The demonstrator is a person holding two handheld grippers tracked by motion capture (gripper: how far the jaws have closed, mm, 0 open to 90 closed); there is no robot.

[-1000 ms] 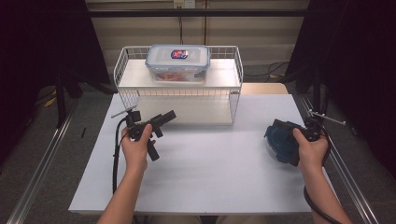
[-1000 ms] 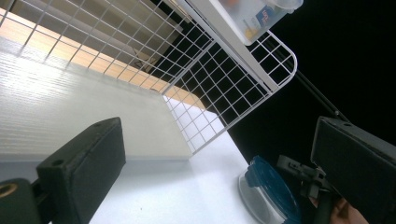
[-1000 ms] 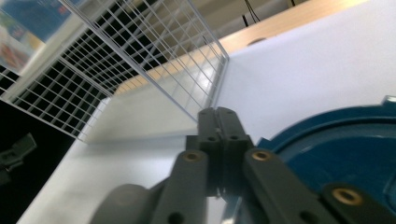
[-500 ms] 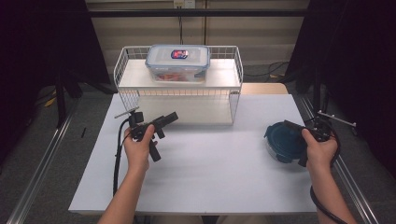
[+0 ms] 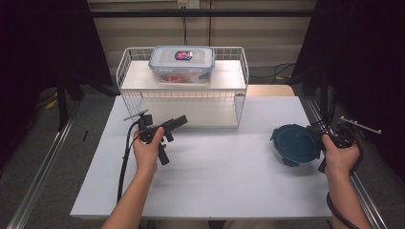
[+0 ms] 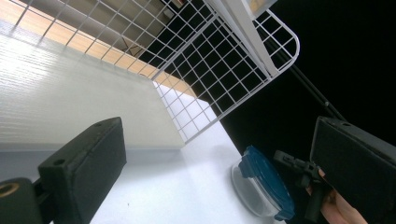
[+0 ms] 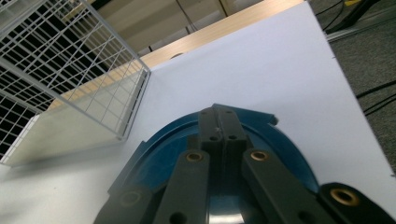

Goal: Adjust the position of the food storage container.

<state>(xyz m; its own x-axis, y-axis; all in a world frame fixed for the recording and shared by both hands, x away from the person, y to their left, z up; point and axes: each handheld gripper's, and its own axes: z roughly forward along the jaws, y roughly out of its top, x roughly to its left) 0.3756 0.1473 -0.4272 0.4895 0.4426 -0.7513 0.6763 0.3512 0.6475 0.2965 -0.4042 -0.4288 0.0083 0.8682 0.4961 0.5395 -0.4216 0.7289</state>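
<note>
The right gripper (image 7: 219, 122), jaws pressed together, lies over the blue-lidded round container (image 5: 294, 144) at the table's (image 5: 215, 181) right edge, while the left gripper (image 5: 177, 122) stands spread near the wire rack (image 5: 184, 98).

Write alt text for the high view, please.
A person's right claw, shut, rests at a round blue-lidded container on a white table. The open left claw hovers before a wire shelf bearing a clear box.
</note>
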